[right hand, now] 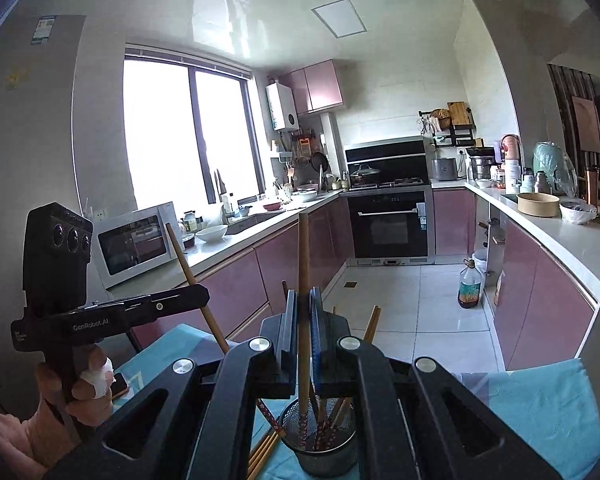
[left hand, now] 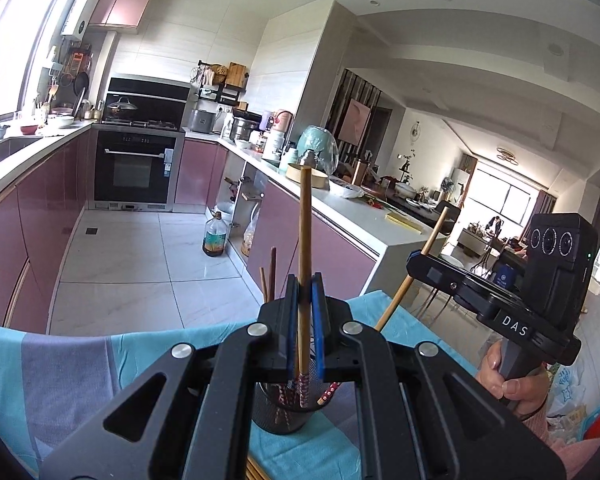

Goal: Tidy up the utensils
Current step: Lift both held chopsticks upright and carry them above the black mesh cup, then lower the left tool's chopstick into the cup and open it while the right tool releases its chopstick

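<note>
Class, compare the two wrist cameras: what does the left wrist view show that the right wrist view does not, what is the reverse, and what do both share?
Only the left wrist view shows the living room with its far window.

Only the right wrist view shows the microwave, the big kitchen window and loose chopsticks lying beside the holder.

Both show the oven, the oil bottle, and a tool shut on an upright chopstick over the mesh holder.

left wrist view: sitting just behind the left tool (left hand: 305, 312), looking along its fingers, down close over the mesh cup (left hand: 286, 410) | facing the oven (left hand: 134, 168) and living room | right wrist view: hanging close above the same cup (right hand: 320, 436), facing the window (right hand: 188, 132) | both are sharing cup, oven (right hand: 388, 224), teal cloth (left hand: 80, 364).
</note>
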A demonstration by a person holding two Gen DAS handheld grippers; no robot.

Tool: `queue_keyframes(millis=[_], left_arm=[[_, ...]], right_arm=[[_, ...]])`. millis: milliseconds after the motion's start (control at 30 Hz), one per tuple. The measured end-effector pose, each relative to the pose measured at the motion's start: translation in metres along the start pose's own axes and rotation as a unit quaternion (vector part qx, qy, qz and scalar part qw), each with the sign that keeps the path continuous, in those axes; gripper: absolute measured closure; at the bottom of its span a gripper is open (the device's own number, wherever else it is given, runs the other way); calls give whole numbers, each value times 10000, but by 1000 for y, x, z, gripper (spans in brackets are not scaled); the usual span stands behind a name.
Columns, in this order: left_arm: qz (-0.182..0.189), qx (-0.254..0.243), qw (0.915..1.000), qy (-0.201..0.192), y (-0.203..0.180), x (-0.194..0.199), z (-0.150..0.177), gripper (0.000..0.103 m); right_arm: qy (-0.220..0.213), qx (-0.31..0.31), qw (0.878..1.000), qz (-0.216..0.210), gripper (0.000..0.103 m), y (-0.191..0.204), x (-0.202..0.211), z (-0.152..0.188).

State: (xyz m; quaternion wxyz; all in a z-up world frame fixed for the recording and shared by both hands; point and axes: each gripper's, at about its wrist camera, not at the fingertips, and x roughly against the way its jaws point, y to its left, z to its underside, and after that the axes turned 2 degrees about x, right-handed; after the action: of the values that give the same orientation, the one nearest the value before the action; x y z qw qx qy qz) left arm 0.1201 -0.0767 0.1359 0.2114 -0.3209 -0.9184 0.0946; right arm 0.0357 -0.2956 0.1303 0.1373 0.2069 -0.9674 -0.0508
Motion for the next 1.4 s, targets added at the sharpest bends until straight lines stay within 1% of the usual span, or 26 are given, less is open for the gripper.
queue_keyframes(millis=[133,233,400,533,667,833,1000,1033,1133,1233,1400], left_arm=[[-64,-89,9999,115,-6,-9,3,96],[-109,-178,9992,334,-8,-21,8,96],[-126,-290,9966,767,-7,-40,19,96],[-213,-438,9919,1173,-4,-57,32,96],[-296,-458,9881,1438,2,-75,40,96],[-472,-459,9870,1469,8,-93,37,95],[-574,-321,9872,1451,15,-106,32,95],[-615,-296,9871,1446,16,-109,32,94],[-642,-178,9867,1486,23,-113,34,93],[-655,-127,9864,1500,30,-114,37,90],[-649,-14,9877,1422,38,-108,43,89]], right_arm=[[66,-21,9999,91,98,-4,-11,3],[194,-49,9997,111,98,-5,-21,8],[585,-101,9982,94,98,-8,-40,24],[960,-128,9953,63,98,-7,-56,38],[1305,-257,9911,51,98,-14,-72,49],[1430,-371,9889,149,96,-19,-81,52],[1417,-408,9886,313,94,-17,-85,53],[1411,-411,9887,310,90,-17,-85,53],[1359,-417,9889,424,76,-17,-82,54],[1342,-434,9892,408,75,-17,-81,56],[1380,-483,9885,380,75,-18,-81,62]])
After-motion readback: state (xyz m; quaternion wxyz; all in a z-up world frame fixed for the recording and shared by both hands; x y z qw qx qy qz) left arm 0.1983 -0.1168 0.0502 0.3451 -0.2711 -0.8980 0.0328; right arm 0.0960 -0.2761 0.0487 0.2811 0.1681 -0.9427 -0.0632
